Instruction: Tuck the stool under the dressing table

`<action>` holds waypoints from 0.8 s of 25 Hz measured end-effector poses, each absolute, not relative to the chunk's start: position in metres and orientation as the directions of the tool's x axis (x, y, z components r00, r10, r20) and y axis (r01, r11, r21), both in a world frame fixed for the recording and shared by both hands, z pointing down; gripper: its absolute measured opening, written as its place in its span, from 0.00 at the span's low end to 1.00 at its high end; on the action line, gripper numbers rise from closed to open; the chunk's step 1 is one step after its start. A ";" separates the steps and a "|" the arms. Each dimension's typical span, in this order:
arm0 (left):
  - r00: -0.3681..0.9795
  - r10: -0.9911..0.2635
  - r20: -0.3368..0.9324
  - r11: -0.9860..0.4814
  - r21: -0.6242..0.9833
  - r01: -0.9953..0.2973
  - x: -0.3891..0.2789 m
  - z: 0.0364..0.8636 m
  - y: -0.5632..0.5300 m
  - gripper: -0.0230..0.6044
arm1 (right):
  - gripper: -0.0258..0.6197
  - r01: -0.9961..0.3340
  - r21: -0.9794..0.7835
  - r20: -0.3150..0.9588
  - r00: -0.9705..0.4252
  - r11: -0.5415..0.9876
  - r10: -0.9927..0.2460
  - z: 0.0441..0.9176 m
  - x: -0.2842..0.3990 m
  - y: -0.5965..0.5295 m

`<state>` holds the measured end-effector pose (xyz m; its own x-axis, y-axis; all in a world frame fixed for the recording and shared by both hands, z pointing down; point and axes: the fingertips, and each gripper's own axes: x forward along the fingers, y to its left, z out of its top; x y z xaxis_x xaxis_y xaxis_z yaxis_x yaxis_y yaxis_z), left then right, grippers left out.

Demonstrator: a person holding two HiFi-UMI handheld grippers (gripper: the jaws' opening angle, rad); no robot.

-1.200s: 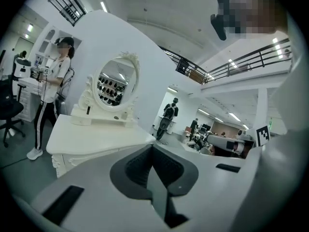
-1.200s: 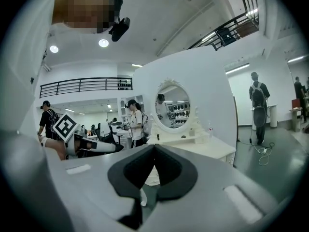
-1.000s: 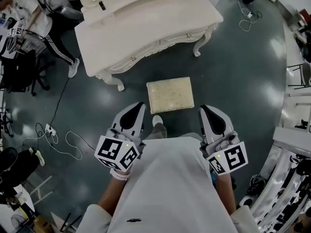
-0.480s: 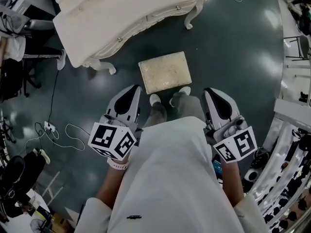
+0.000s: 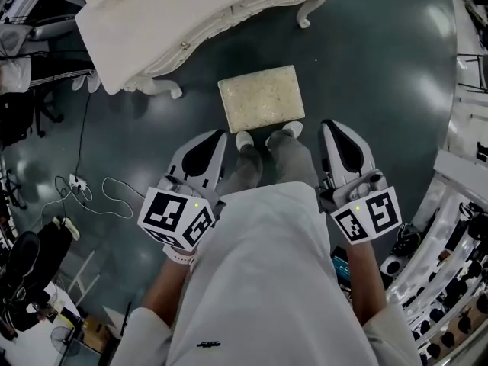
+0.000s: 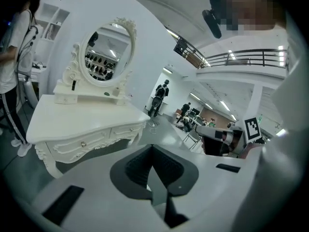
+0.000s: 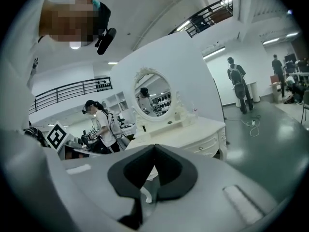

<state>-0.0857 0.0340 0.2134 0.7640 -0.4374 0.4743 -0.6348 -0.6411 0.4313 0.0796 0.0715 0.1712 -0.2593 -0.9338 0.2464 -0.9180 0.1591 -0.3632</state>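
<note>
The stool (image 5: pixel 261 97), with a cream rectangular cushion, stands on the dark floor just in front of the person's feet. It is apart from the white dressing table (image 5: pixel 175 14) at the top of the head view. My left gripper (image 5: pixel 216 134) hangs shut and holds nothing, to the left of the legs and short of the stool's near left corner. On the other side of the legs, my right gripper (image 5: pixel 329 125) is also shut on nothing. The left gripper view shows the shut jaws (image 6: pixel 152 149) facing the table (image 6: pixel 82 124) and its oval mirror (image 6: pixel 104 57). The right gripper view shows its shut jaws (image 7: pixel 154 148) and the table (image 7: pixel 193 132).
A white cable and power strip (image 5: pixel 88 208) lie on the floor at the left. A black chair (image 5: pixel 23 113) stands further left. Racks and gear (image 5: pixel 457 227) line the right edge. A person (image 6: pixel 9 57) stands beside the table; others (image 7: pixel 236 88) are in the background.
The person has stepped up to the stool; both feet now show at its near edge. The dressing table has slid toward the top of the picture. Both grippers have sunk a little, still shut.
</note>
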 end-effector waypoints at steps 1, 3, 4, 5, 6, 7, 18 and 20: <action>0.759 -0.431 0.488 -0.639 0.428 -0.639 -0.086 0.220 0.035 0.05 | 0.06 -0.911 -0.376 0.251 -0.275 0.168 -0.928 0.177 0.079 0.071; 0.748 -0.426 0.509 -0.635 0.421 -0.648 -0.085 0.229 0.035 0.05 | 0.06 -0.899 -0.403 0.265 -0.296 0.174 -0.918 0.189 0.079 0.069; 0.744 -0.424 0.517 -0.634 0.417 -0.651 -0.084 0.232 0.034 0.05 | 0.06 -0.893 -0.417 0.271 -0.301 0.171 -0.914 0.194 0.079 0.068; 0.740 -0.424 0.523 -0.631 0.415 -0.655 -0.082 0.236 0.032 0.05 | 0.06 -0.888 -0.430 0.275 -0.304 0.166 -0.912 0.200 0.079 0.066; 0.735 -0.425 0.528 -0.625 0.416 -0.660 -0.082 0.241 0.030 0.05 | 0.06 -0.882 -0.443 0.279 -0.305 0.160 -0.911 0.206 0.079 0.063; 0.731 -0.428 0.532 -0.618 0.417 -0.666 -0.082 0.247 0.028 0.05 | 0.06 -0.876 -0.459 0.281 -0.304 0.151 -0.910 0.211 0.078 0.060; 0.696 -0.439 0.568 -0.570 0.423 -0.704 -0.063 0.299 0.001 0.05 | 0.17 -0.790 -0.613 0.381 -0.291 -0.005 -0.877 0.299 0.093 0.030; 0.691 -0.437 0.575 -0.561 0.427 -0.710 -0.061 0.308 0.003 0.05 | 0.21 -0.768 -0.638 0.392 -0.274 -0.045 -0.878 0.315 0.101 0.029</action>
